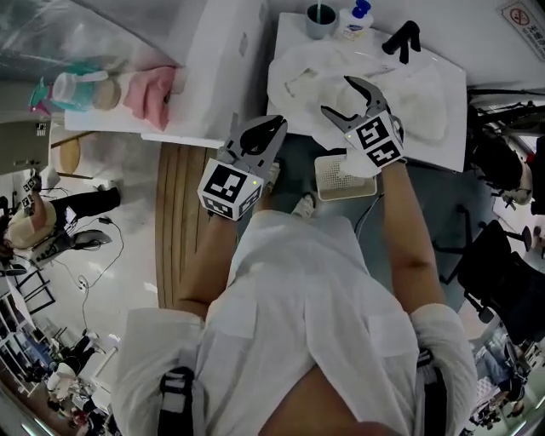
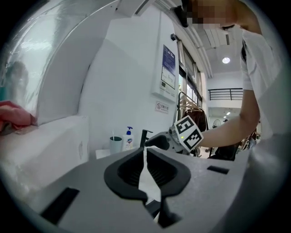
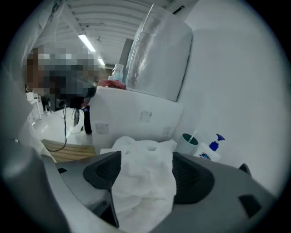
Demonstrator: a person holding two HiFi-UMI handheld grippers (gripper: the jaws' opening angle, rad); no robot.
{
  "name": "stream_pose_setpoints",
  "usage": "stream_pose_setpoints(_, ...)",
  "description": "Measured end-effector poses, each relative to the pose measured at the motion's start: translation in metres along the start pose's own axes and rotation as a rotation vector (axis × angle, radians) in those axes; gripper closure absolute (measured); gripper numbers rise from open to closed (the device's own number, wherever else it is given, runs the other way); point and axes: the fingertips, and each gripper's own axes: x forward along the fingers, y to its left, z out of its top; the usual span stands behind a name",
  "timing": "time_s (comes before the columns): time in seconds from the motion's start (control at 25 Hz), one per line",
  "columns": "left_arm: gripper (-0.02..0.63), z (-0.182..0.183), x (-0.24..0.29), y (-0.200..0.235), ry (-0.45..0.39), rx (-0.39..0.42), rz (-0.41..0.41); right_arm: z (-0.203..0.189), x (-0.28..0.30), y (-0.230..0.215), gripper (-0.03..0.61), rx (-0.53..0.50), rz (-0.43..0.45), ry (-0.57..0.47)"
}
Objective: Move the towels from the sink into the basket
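The right gripper (image 1: pixel 339 98) hangs with its jaws spread wide over the heap of white towels (image 1: pixel 379 81) near the counter's (image 1: pixel 453 81) front edge. In the right gripper view the towels (image 3: pixel 143 182) fill the gap between the two dark pads (image 3: pixel 105 172). Whether the pads touch the cloth cannot be told, and they are not pinching it.

The left gripper (image 1: pixel 274 128) is off the counter's left edge, beside the right one. Its jaws stand pressed together with only a thin slit between them, and nothing is in them. The left gripper view looks along its own closed tips (image 2: pixel 145 151) toward the right gripper (image 2: pixel 169 141).

The towels cover most of the counter from the left edge across to the black faucet (image 1: pixel 402 38). A green cup (image 1: pixel 321 19) and a soap bottle (image 1: pixel 353 19) stand at the back edge near the left corner. The white perforated basket (image 1: pixel 341 179) sits low, just in front of the counter's front edge, partly hidden behind the right gripper's marker cube (image 1: pixel 377 140).
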Motion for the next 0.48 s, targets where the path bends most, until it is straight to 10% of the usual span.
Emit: stream_pose_setpoints(0.48,0.584,-0.006,0.023,0.023,0.035,-0.039,-0.070,-0.010,0.095,-0.007,0.233,-0.274,0.146,0.217)
